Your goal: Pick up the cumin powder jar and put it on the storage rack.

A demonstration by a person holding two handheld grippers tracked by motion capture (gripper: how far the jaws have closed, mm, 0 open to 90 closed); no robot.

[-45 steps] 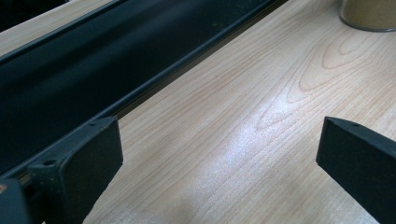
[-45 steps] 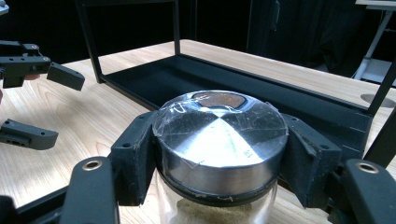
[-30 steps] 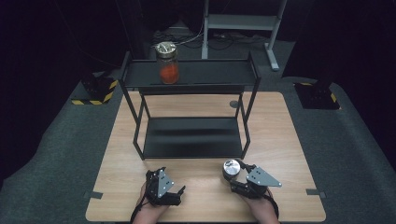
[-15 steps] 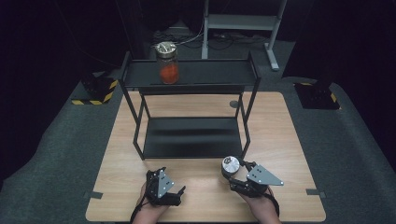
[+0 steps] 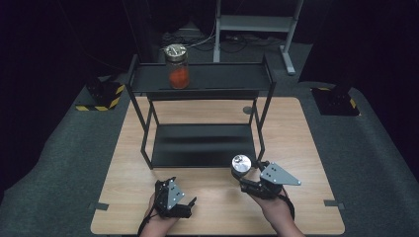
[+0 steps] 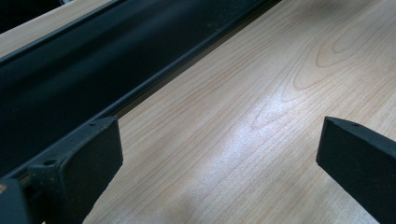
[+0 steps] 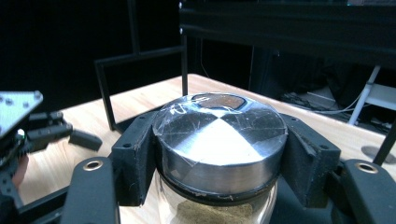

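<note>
A glass jar with a silver lid [image 7: 219,135] and brownish contents sits between the jaws of my right gripper [image 5: 243,174], which is shut on it just below the lid. In the high view this silver-lidded jar [image 5: 240,163] stands at the front right of the black rack's lower shelf [image 5: 202,145]. My left gripper [image 5: 184,206] rests low over the wooden table [image 6: 243,121] at the front left, jaws wide open with nothing between them. A second jar with orange contents [image 5: 177,66] stands on the rack's top shelf [image 5: 222,76].
The two-tier black metal rack [image 5: 143,133] occupies the table's middle and back. A grey round mark [image 5: 247,110] lies on the table behind the rack. Black-and-yellow striped blocks [image 5: 104,96] sit on the floor at left. Bare wood [image 5: 217,212] lies between the grippers.
My right gripper has shifted slightly left with the silver-lidded jar. The left gripper has stayed in place.
</note>
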